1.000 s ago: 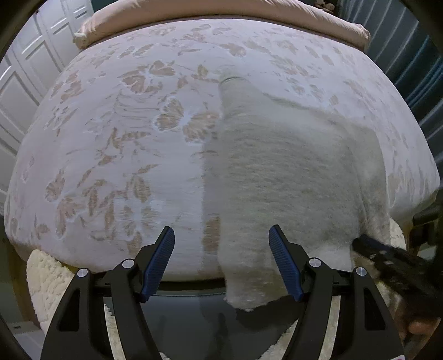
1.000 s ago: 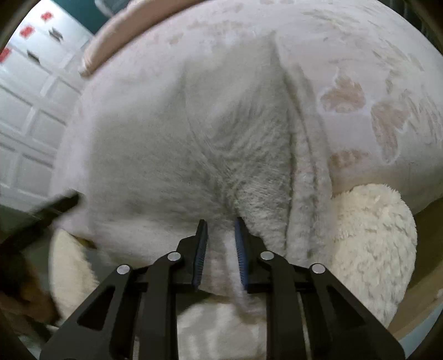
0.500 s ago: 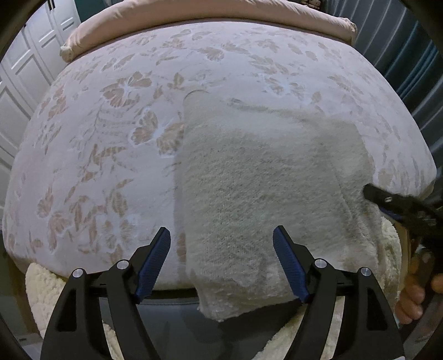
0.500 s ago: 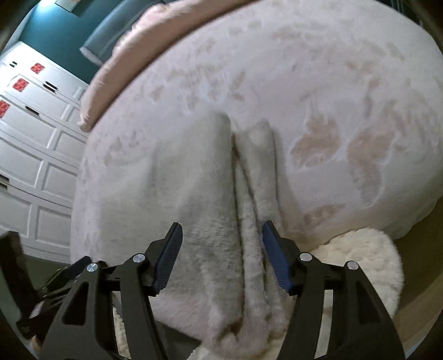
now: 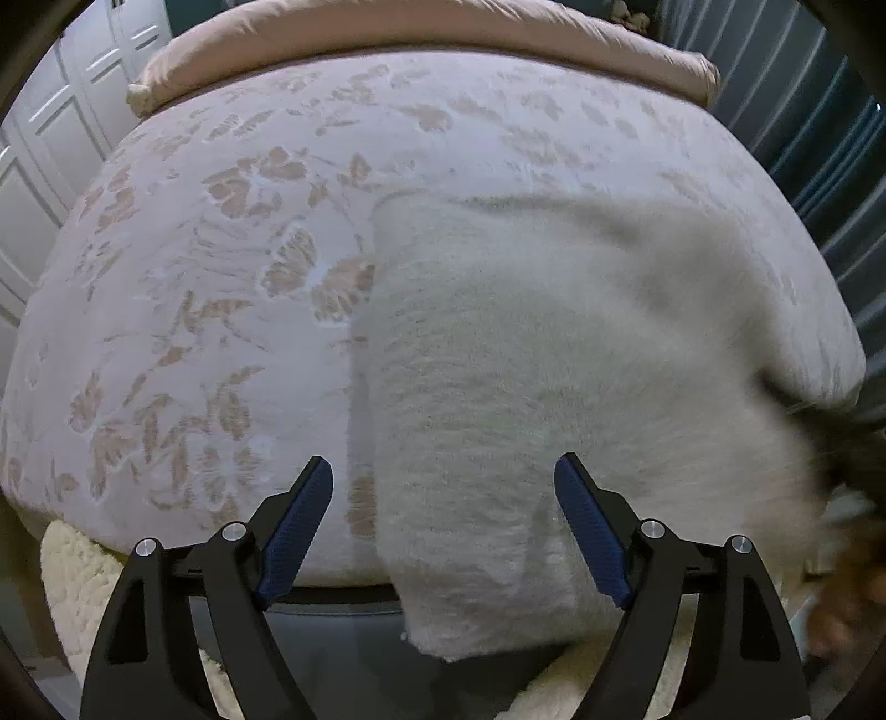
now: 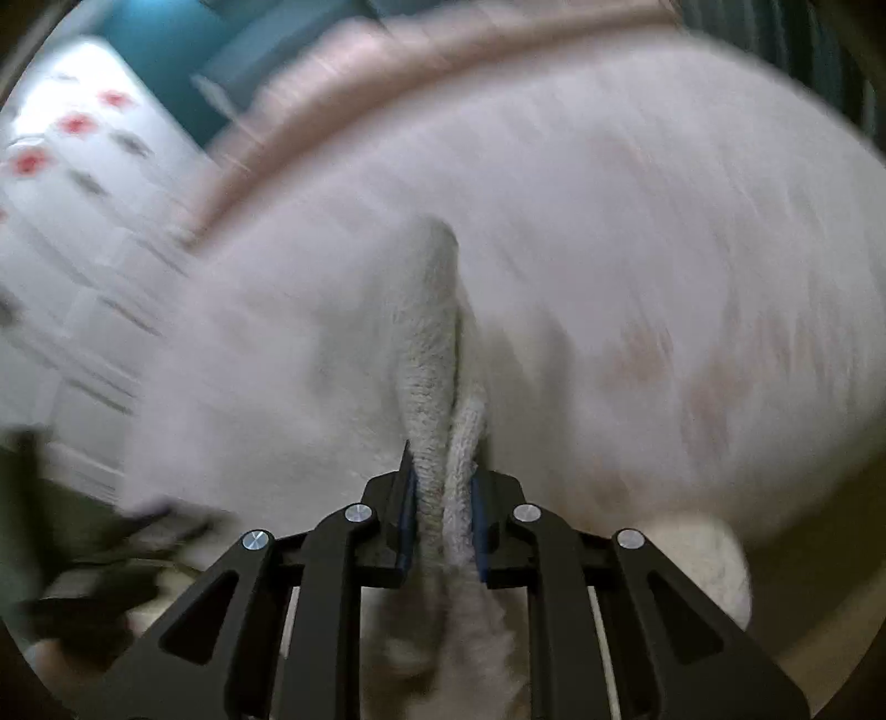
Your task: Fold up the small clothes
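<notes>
My left fingers [image 5: 443, 531] stand spread wide and have just been opening further; they hang above the near edge of the bed [image 5: 183, 343], tipped steeply down, and nothing is pressed between the pads. The fuzzy cream garment [image 5: 554, 360] lies flat on the floral bedspread ahead of them, its left edge running away from me just inside my left pad, and its near corner hangs over the bed's edge in the gap between the two pads without touching either that I can see. Beyond the garment, at the far end of the bed, a pinkish pillow [image 5: 421, 33] lies across the width. To the right of my right pad the picture smears into a dark blur where my other hand works, and I cannot tell its detail from this side. My right fingers [image 6: 443, 515] have just been closing and now pinch a bunched double fold of the same fuzzy cream garment [image 6: 432, 354]: two ridges of the pile run straight out from between the blue pads, and both pads press on them. The right wrist view is heavily blurred, so the bedspread beyond is only a pale sweep with faint brown patches. Below the bed's edge, to the right of these fingers, a woolly cream rug [image 6: 703, 559] shows.
</notes>
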A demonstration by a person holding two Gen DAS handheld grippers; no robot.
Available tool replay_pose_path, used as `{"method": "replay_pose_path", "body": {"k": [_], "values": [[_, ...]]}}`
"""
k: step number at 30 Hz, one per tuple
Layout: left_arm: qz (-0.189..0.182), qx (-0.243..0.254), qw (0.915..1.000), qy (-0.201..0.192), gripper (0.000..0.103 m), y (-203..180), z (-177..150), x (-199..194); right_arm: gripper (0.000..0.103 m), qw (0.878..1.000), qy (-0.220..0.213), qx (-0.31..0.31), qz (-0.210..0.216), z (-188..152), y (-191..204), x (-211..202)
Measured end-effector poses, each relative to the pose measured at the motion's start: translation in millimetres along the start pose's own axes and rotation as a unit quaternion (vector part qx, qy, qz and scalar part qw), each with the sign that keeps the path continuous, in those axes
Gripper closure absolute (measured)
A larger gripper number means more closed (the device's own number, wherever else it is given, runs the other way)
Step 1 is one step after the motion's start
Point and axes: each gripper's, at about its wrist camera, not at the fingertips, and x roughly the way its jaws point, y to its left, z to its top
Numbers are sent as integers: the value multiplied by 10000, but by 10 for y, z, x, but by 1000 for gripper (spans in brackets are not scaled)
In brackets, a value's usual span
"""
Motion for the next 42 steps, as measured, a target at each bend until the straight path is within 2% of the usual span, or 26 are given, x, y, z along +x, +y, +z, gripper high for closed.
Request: {"method": "replay_pose_path", "body": {"k": [1,2,4,7,8,9,10,13,16,17,18,19,22,24,26,27,28,31,34,38,42], "values": [[81,83,9999,72,23,-37,-9,85,86,9991,260,333,-81,-67,-173,211],[112,137,9998,119,23,-51,-17,129,85,9985,217,507,48,-101,-231,235],[190,206,9995,172,23,-66,-26,212,83,9976,9,606,321,-101,-220,86],[161,110,9996,185,23,-46,-28,243,82,9982,-266,493,190,-96,-99,-174],[156,102,9996,198,23,-51,-26,254,79,9981,-343,447,241,-111,-67,-246],[167,131,9996,207,23,-68,-24,266,66,9981,-346,409,307,-134,-50,-276],[173,156,9995,198,23,-79,-28,266,60,9983,-304,382,322,-151,-49,-278],[200,149,9995,190,23,-103,-33,269,59,9991,37,375,168,-215,-111,-105],[193,161,9995,198,23,-113,-37,265,58,9974,363,564,259,-286,-129,57],[197,178,9995,193,23,-122,-38,261,61,9977,347,529,224,-289,-98,61],[207,183,9994,192,23,-123,-39,260,85,9984,315,420,218,-275,-52,43],[212,187,9994,195,23,-134,-41,257,89,9986,290,361,267,-264,-24,6],[167,139,9996,179,23,-155,-38,224,90,9980,-264,264,508,-237,90,-328],[122,115,9998,142,23,-165,-42,186,91,9981,-449,147,390,-240,142,-411],[32,45,9999,148,23,-173,-54,165,91,9997,-225,12,-50,-286,89,-212],[-25,27,9998,187,23,-179,-61,172,90,9990,89,-72,-443,-344,19,39],[-65,30,9996,264,23,-197,-72,200,90,9985,254,-33,-493,-396,-51,164],[-11,94,9995,304,23,-199,-118,225,87,9993,192,213,-255,-360,-67,87],[-7,17,9994,335,22,-125,-144,244,84,9991,53,385,-158,-271,-31,-166],[-39,-258,9992,292,22,36,-142,166,84,9991,-379,22,-194,-157,213,-506],[83,-485,9987,136,23,231,-154,25,84,9976,-209,-415,514,-56,702,-442]]}}
